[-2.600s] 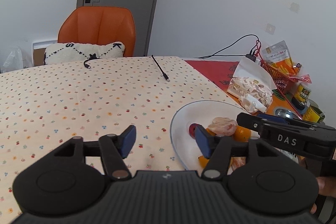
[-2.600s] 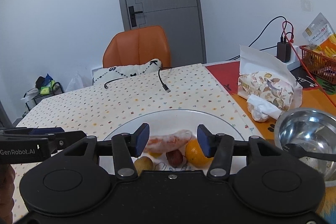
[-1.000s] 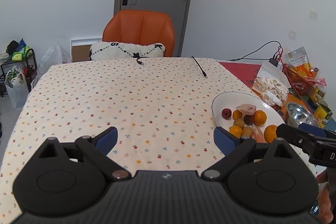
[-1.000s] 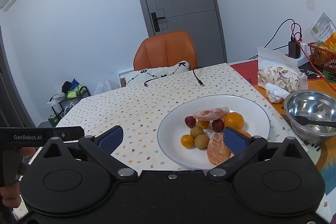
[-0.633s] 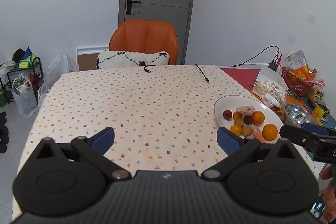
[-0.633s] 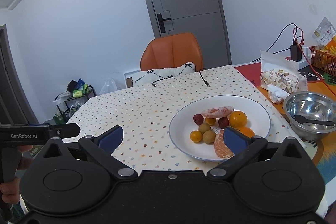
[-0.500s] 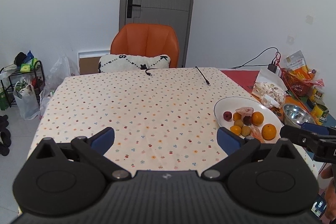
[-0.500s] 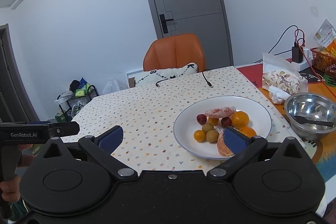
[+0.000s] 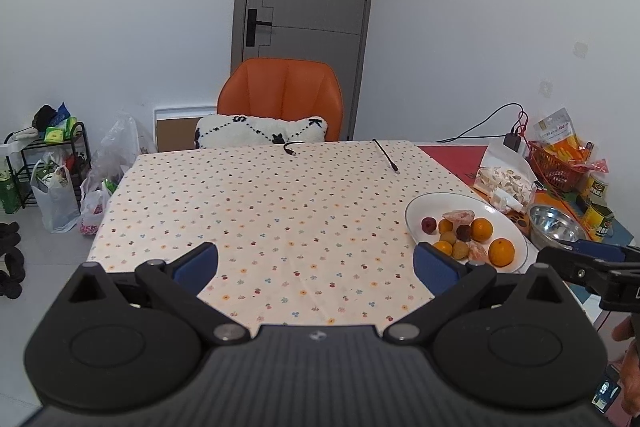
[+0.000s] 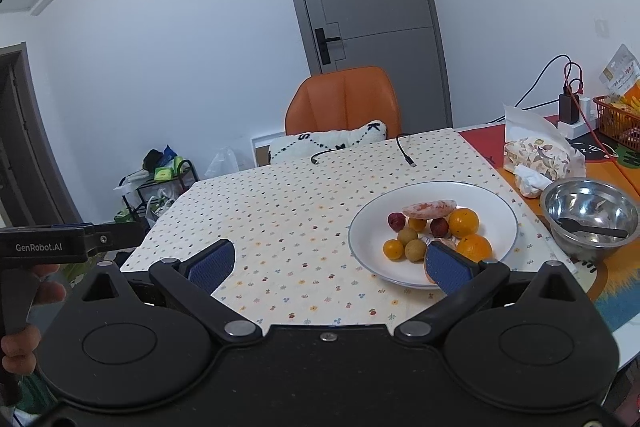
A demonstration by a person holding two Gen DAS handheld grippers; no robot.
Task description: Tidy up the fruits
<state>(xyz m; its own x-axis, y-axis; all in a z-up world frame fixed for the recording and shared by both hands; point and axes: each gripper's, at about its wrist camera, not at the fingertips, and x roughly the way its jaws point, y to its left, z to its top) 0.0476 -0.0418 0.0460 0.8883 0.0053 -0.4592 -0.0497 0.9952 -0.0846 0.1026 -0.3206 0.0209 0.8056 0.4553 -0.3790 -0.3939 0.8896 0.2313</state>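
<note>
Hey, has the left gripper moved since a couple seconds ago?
Yes. The left gripper has pulled back and up from the white plate, which now sits far smaller, ahead to its right. Its fingers have spread open, empty.

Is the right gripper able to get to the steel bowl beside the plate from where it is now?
Probably yes. The right gripper is open, holds nothing, and hangs short of the table edge. The steel bowl sits uncovered just right of the plate, with nothing between; only a spoon lies inside.
</note>
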